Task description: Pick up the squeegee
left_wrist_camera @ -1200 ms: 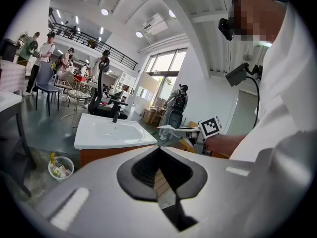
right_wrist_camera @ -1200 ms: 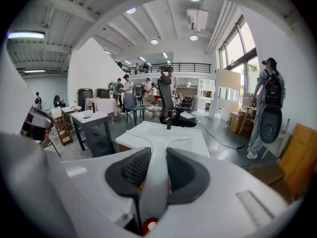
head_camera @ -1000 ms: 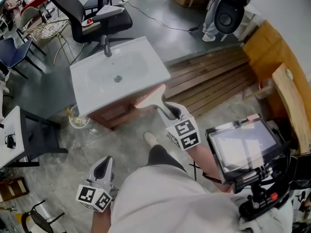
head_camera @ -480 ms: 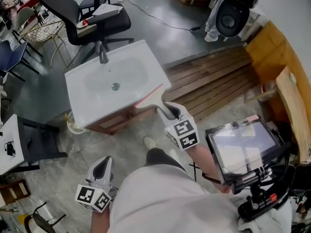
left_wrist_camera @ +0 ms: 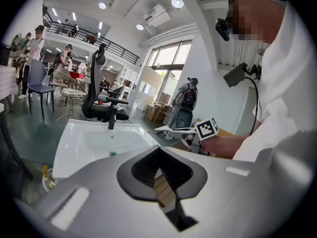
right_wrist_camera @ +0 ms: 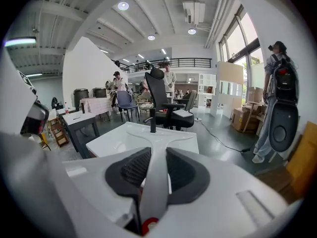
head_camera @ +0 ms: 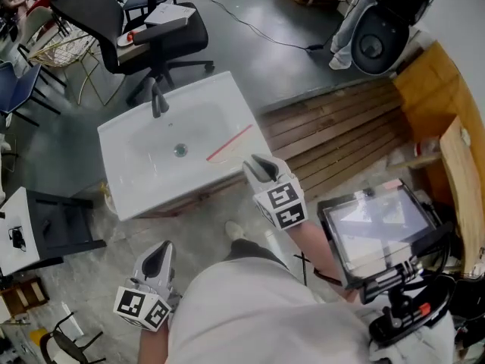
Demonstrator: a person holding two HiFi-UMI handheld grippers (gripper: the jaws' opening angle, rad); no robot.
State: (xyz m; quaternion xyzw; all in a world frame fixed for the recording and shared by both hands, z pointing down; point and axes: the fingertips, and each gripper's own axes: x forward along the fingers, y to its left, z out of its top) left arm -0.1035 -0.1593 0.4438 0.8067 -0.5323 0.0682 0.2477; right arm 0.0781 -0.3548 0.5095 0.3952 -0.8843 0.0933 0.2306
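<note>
The squeegee (head_camera: 229,144) has a white handle and a thin red blade edge. My right gripper (head_camera: 258,165) is shut on its handle and holds the blade out over the right part of the white sink (head_camera: 114,154). In the right gripper view the handle (right_wrist_camera: 156,180) runs up between the dark pads (right_wrist_camera: 130,170), and its T-shaped head reaches over the basin (right_wrist_camera: 116,142). My left gripper (head_camera: 158,258) hangs low at the left over the floor, its jaws a narrow gap apart with nothing between them. The left gripper view shows the squeegee (left_wrist_camera: 171,129) at mid right beside the sink (left_wrist_camera: 74,143).
A dark faucet (head_camera: 157,101) stands at the sink's far edge. A black office chair (head_camera: 155,21) is behind the sink. Wooden slats (head_camera: 341,127) cover the floor to the right. A screen on a rig (head_camera: 371,230) hangs at my right side. A small dark table (head_camera: 30,230) stands at left.
Both grippers have moved forward towards the sink. The squeegee's blade, which was at the sink's near right corner, now reaches over the basin. The right gripper's hold is unchanged.
</note>
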